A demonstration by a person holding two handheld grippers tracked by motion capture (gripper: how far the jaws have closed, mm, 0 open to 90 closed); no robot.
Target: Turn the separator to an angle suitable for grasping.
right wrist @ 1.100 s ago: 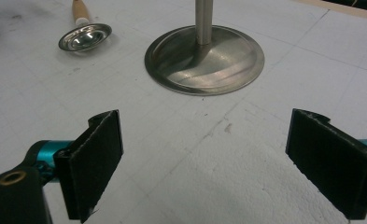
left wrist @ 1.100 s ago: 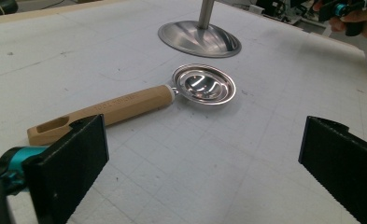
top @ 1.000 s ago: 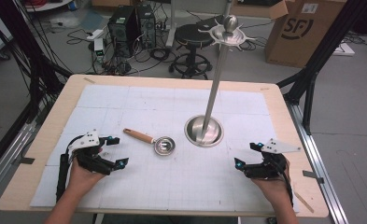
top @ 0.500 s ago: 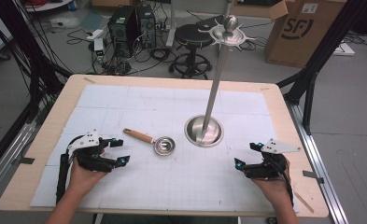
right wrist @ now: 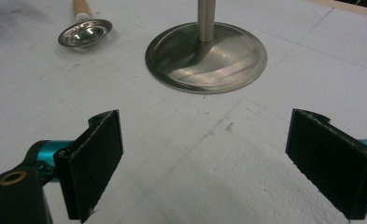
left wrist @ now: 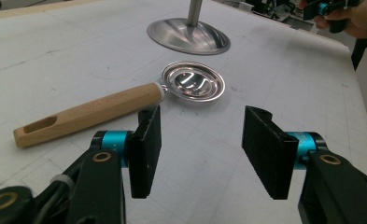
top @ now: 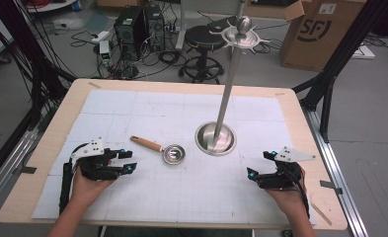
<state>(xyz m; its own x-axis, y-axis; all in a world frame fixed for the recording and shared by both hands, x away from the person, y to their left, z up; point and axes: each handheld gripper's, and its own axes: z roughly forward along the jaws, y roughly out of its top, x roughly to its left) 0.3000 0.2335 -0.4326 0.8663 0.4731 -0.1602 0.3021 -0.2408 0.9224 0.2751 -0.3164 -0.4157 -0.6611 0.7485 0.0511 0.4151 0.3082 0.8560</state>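
With nothing between its half-closing black fingers (left wrist: 146,151), the left gripper (top: 125,161) may knock the wooden-handled steel measuring spoon (top: 163,150) toward the surface's (top: 181,197) near edge, while the right gripper (top: 258,165) gapes wide, empty

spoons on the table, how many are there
1. The spoon lies on the white mat, left of the stand's round base, with its wooden handle pointing toward the left gripper. Nothing on the table looks able to hide another.

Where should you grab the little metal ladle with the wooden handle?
Probably by the wooden handle of the small metal ladle, from above, jaws straddling its sides. It lies flat and straight, while the shiny round bowl looks slippery. The left gripper, nearest, has just been closing with nothing between its jaws.
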